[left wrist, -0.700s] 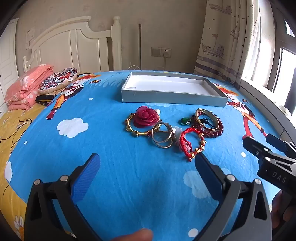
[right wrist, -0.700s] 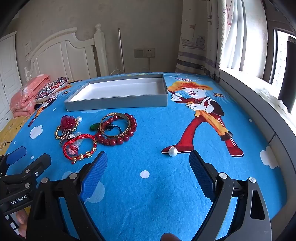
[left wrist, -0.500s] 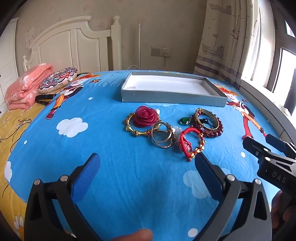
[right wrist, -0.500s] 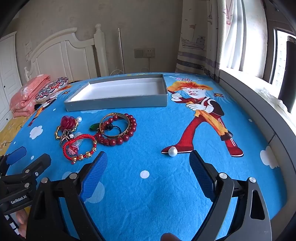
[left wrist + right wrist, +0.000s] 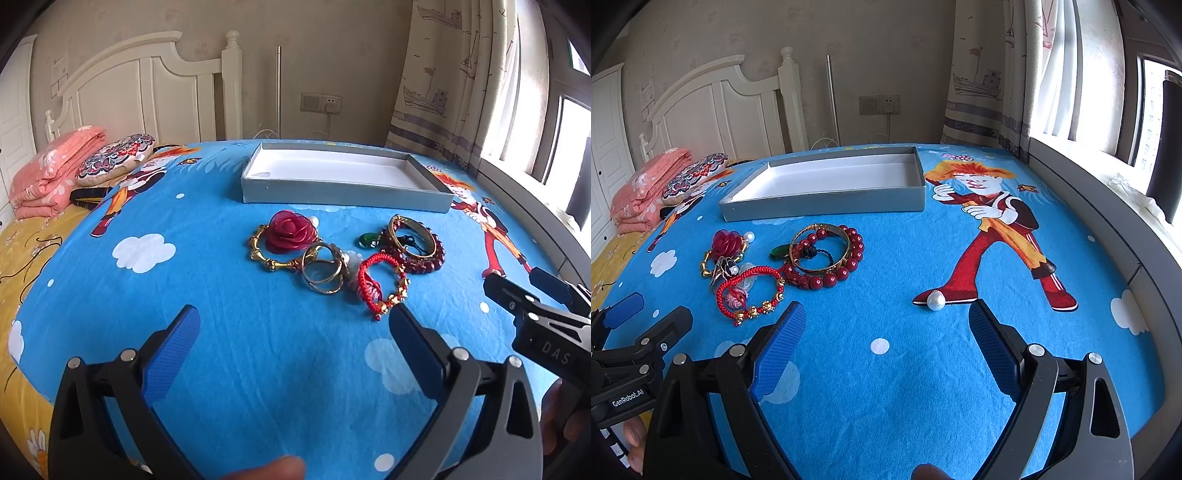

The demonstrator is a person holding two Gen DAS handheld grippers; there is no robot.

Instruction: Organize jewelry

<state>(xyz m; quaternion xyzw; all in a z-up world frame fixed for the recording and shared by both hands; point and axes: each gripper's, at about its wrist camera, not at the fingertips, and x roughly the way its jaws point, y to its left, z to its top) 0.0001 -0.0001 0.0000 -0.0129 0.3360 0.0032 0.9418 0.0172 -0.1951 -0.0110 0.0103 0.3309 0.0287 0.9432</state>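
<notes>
A pile of jewelry lies on the blue cartoon bedsheet: a red rose piece [image 5: 291,232] on a gold bangle [image 5: 271,260], gold rings [image 5: 324,267], a red cord bracelet [image 5: 380,282] and a dark red bead bracelet [image 5: 421,254] with a gold bangle inside it. Behind them stands an empty grey tray [image 5: 343,190] with a white floor. A lone white pearl [image 5: 936,300] rests right of the pile. My left gripper [image 5: 293,326] hovers open in front of the pile. My right gripper [image 5: 886,319] is open too, the pearl just beyond its right fingertip.
Folded pink bedding [image 5: 51,173] and a patterned cushion [image 5: 114,158] lie at the far left by the white headboard [image 5: 147,92]. A window ledge [image 5: 1108,206] and curtain [image 5: 990,74] border the bed on the right. Bare blue sheet lies under both grippers.
</notes>
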